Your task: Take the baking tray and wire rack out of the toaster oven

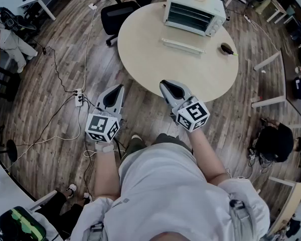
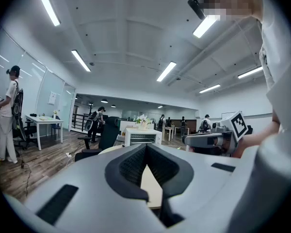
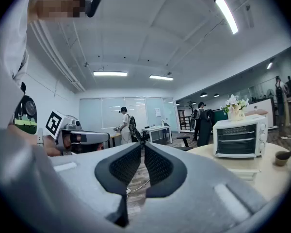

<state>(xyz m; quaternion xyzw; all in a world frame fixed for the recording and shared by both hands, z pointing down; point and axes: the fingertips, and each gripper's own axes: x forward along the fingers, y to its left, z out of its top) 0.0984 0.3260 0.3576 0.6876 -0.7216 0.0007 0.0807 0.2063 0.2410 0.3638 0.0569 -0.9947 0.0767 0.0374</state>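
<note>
Floor point(image 1: 50, 84): wood planks. Cables and a power strip point(image 1: 79, 97) lie left of the grippers.
Round table point(image 1: 140, 54): pale top, on the far side of both grippers.
Toaster oven point(image 1: 194, 10): stands at the table's far edge with its front facing near. The flowers point(image 3: 234, 106) on top are cut off in the head view.
Left gripper point(image 1: 120, 88): held above the floor, short of the table's near edge. Jaw tips are together with nothing between them.
Right gripper point(image 1: 166, 87): at the table's near edge, well apart from the oven. Jaw tips are together and empty.
Wire rack point(image 3: 238, 141): inside the oven, seen only as horizontal bars.
Baking tray: cannot be told apart from the rack in any view.
Pale bar point(image 1: 183, 45): lies just in front of the oven. Whether it belongs to a lowered door cannot be told.
Small dark object point(image 1: 227, 48): near the table's right edge, too small to identify.
</note>
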